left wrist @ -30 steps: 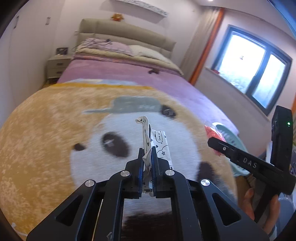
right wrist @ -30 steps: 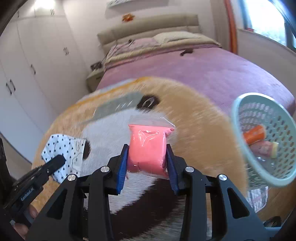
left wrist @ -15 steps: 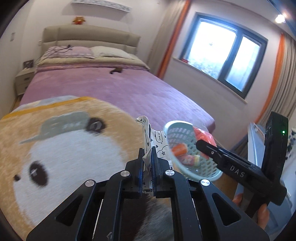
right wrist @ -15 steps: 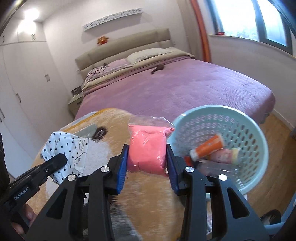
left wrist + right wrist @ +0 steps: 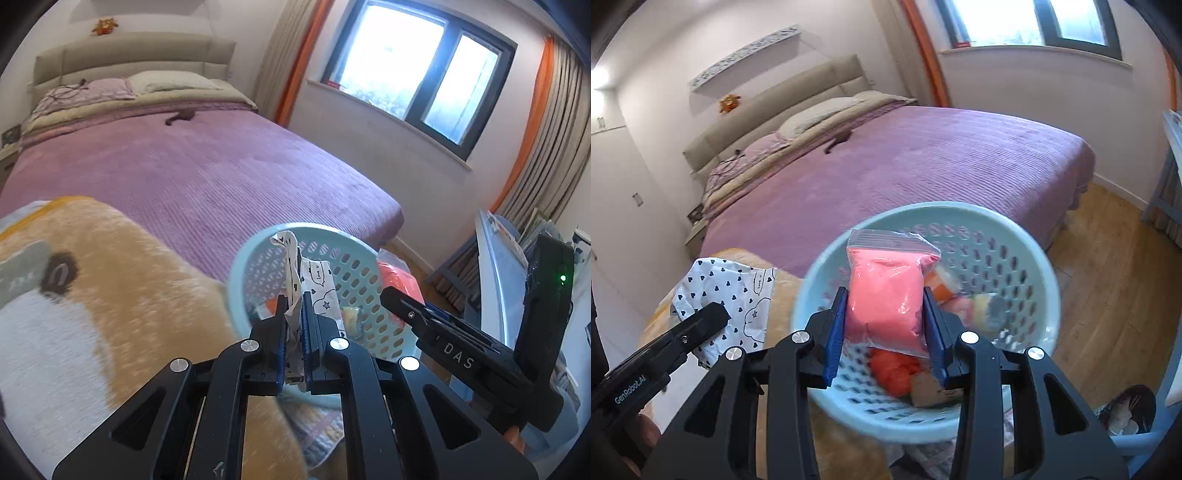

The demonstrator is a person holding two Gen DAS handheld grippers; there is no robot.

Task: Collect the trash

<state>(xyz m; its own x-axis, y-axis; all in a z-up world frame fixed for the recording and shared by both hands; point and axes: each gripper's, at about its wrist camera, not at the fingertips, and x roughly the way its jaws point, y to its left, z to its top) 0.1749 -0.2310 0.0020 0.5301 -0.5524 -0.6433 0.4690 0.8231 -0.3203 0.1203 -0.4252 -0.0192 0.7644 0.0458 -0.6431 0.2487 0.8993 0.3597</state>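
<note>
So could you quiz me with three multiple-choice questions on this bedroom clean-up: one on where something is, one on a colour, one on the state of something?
1. Where is the basket?
A. on the pillows
B. at the foot end of the bed, by the panda blanket
C. on the windowsill

2. What colour is the bag in the right gripper?
A. pink
B. green
C. black

3. What is the left gripper doing?
A. open, empty
B. shut on nothing
C. shut on the heart-print wrapper

Answers: 1 B, the basket's rim overlaps blanket and bed end. 2 A, pink filling shows through clear plastic. 3 C, paper is pinched between its fingers.
</note>
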